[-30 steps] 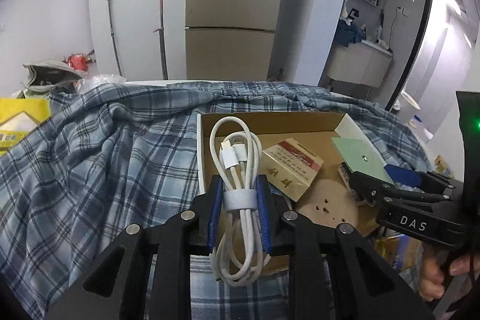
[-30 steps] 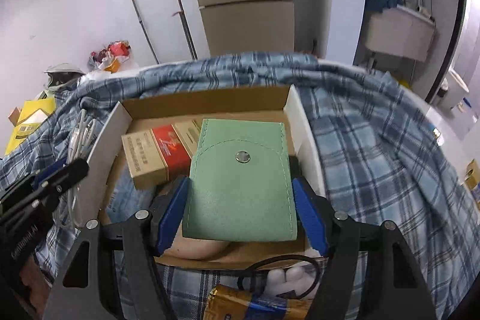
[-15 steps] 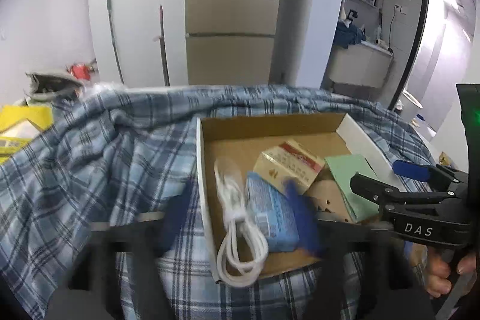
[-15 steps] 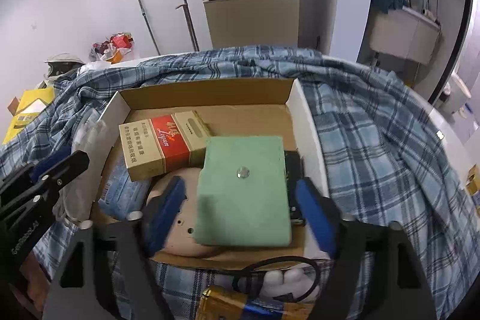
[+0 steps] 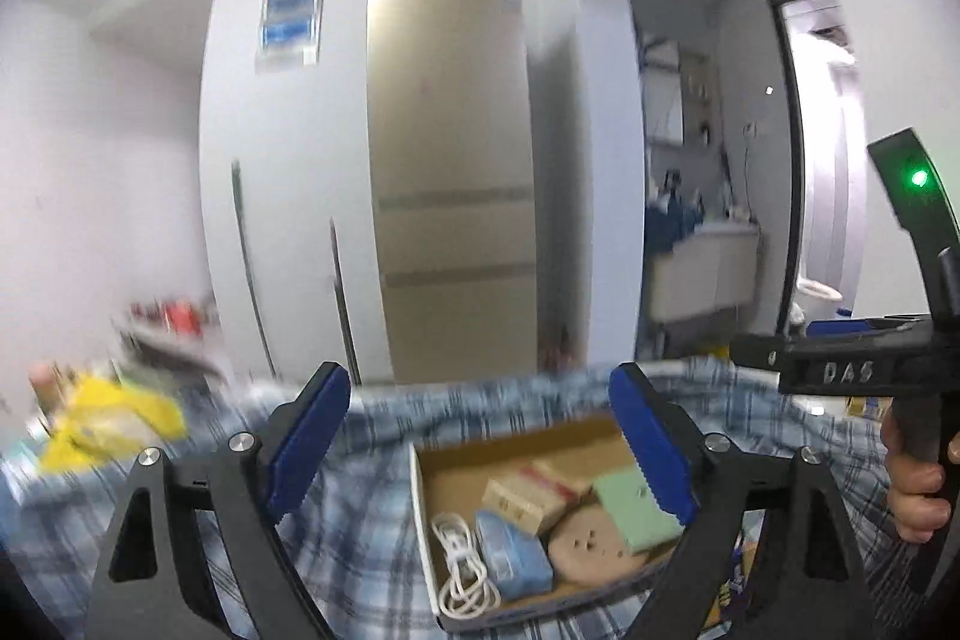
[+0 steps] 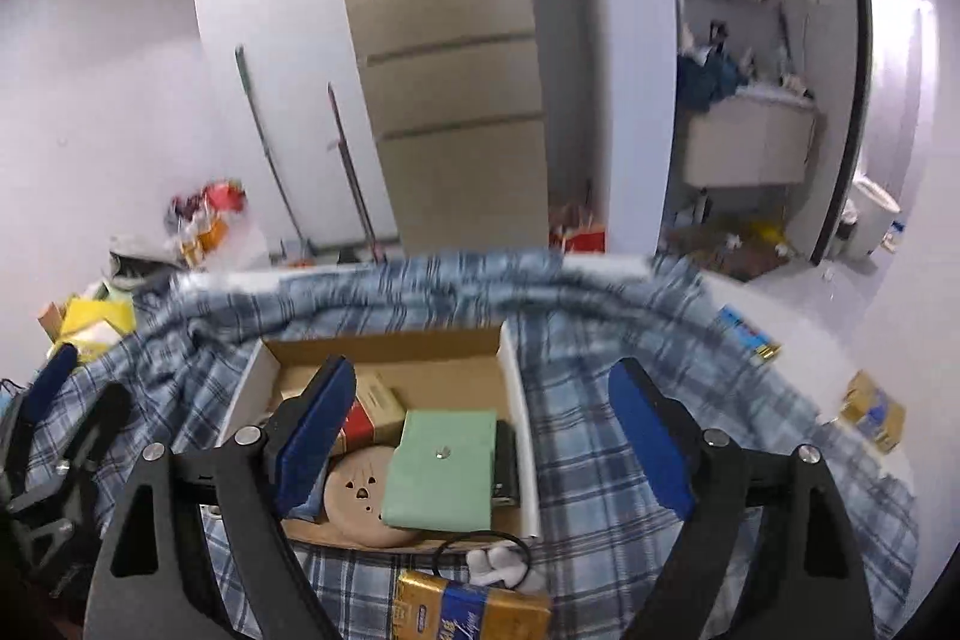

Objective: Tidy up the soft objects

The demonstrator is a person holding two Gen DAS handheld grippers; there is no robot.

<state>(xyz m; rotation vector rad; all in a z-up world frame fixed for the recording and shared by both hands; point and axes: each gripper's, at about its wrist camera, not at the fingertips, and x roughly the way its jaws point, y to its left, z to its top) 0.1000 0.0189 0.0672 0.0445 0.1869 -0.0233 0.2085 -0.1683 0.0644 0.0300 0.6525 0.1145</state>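
Fingers, left wrist view: left gripper point(image 5: 480, 442) has just been opening, spread and empty, above plaid cloth point(image 5: 360, 538).
Box point(image 5: 420, 508): white cable point(image 5: 462, 568) along its left wall.
Fingers, right wrist view: right gripper point(image 6: 480, 439) released, empty; green pouch point(image 6: 441, 469) inside box by right wall.

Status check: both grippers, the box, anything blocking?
Left gripper open, empty, jaws just opened. Right gripper open, empty. White cable and green pouch lie in the cardboard box. Nothing blocking.
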